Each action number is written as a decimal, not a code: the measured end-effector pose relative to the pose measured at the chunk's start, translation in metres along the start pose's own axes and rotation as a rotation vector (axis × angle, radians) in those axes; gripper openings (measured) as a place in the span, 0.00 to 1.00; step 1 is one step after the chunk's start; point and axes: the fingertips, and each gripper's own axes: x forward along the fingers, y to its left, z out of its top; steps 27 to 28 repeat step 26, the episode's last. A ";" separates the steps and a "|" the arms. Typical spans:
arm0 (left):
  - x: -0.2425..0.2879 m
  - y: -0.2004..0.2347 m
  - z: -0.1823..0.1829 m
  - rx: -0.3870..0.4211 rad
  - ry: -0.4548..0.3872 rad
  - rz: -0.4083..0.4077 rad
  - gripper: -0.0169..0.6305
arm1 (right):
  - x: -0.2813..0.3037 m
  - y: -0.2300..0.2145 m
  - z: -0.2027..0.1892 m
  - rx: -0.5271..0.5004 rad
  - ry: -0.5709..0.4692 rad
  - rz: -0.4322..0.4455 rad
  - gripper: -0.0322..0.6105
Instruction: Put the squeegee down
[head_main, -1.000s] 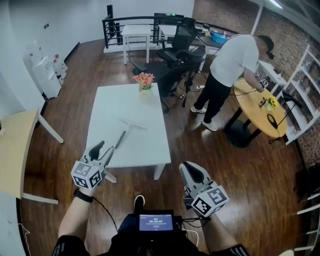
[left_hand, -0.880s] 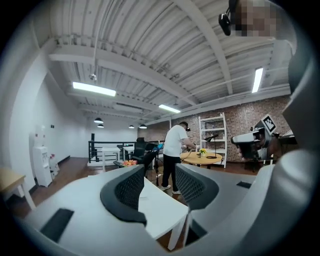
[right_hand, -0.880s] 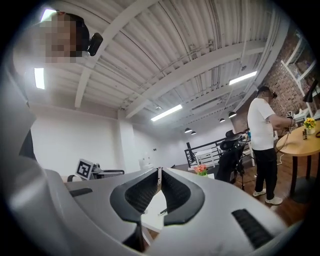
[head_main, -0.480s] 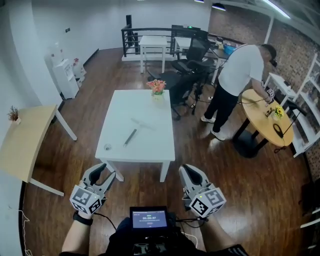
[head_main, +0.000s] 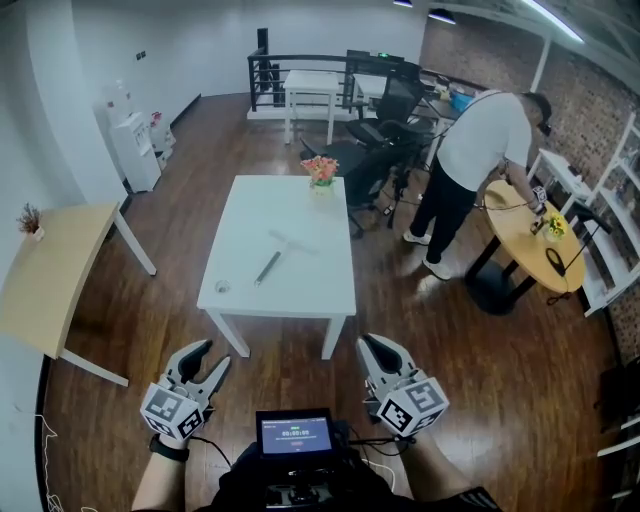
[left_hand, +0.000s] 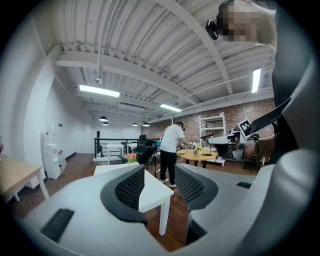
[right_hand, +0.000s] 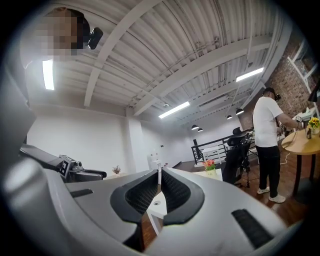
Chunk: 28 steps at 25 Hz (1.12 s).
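Your left hand-held gripper (head_main: 208, 357) has drawn back a little further from the table (head_main: 300, 295), while the squeegee (head_main: 271, 262) lies where it lay, flat on the table top with its handle angled back toward you. It is well apart from both grippers, ahead of them across the near table edge. The left jaws stand spread with nothing between them. Your right hand-held gripper (head_main: 371, 347) has its jaws pressed together at the tips, holding nothing.
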 end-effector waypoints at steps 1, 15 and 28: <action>-0.003 0.001 0.000 -0.003 -0.002 0.000 0.33 | -0.001 0.003 0.001 -0.011 -0.001 -0.003 0.11; -0.016 0.014 0.016 -0.002 -0.069 -0.040 0.33 | -0.003 0.028 0.010 -0.042 -0.011 -0.052 0.10; -0.022 0.022 0.002 -0.052 -0.053 -0.072 0.33 | 0.002 0.041 0.003 -0.041 -0.002 -0.060 0.10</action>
